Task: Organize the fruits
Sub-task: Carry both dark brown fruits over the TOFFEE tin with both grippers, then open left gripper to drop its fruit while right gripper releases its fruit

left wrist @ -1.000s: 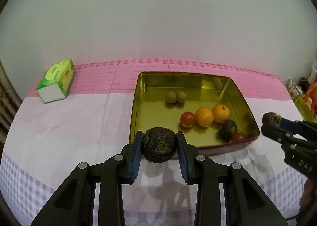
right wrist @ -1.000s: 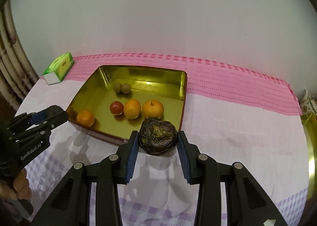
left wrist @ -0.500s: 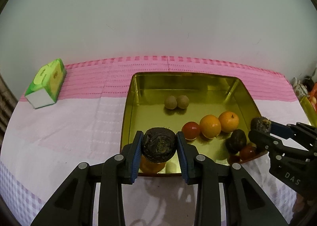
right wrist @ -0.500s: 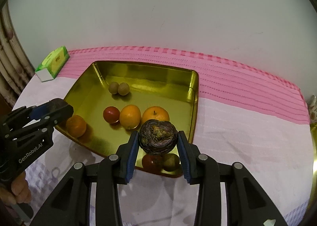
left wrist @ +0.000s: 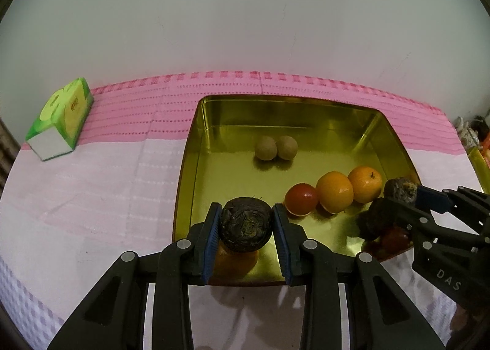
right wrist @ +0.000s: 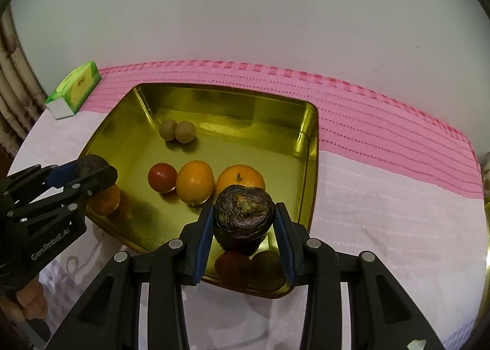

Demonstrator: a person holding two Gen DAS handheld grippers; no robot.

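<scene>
Both grippers loaded, each holding a dark fruit over the gold tray.

Left to right: green tissue box (left wrist: 59, 123) sits on the pink cloth (left wrist: 128, 123), well apart from the tray (left wrist: 186, 172). My left gripper (left wrist: 246, 229) is closed snugly on a dark wrinkled fruit (left wrist: 246, 227), above the tray's near-left corner, with an orange (left wrist: 234, 259) lying in the tray beneath it. Mid-tray: two small tan fruits (left wrist: 276, 147) touching; nearer, a red tomato (left wrist: 300, 199) and two oranges (left wrist: 349, 189) in a row. My right gripper (right wrist: 243, 224) is clamped on a second dark fruit (right wrist: 243, 215) over the near-right corner, above a red fruit (right wrist: 231, 265) and a brown fruit (right wrist: 266, 264) lying there.
</scene>
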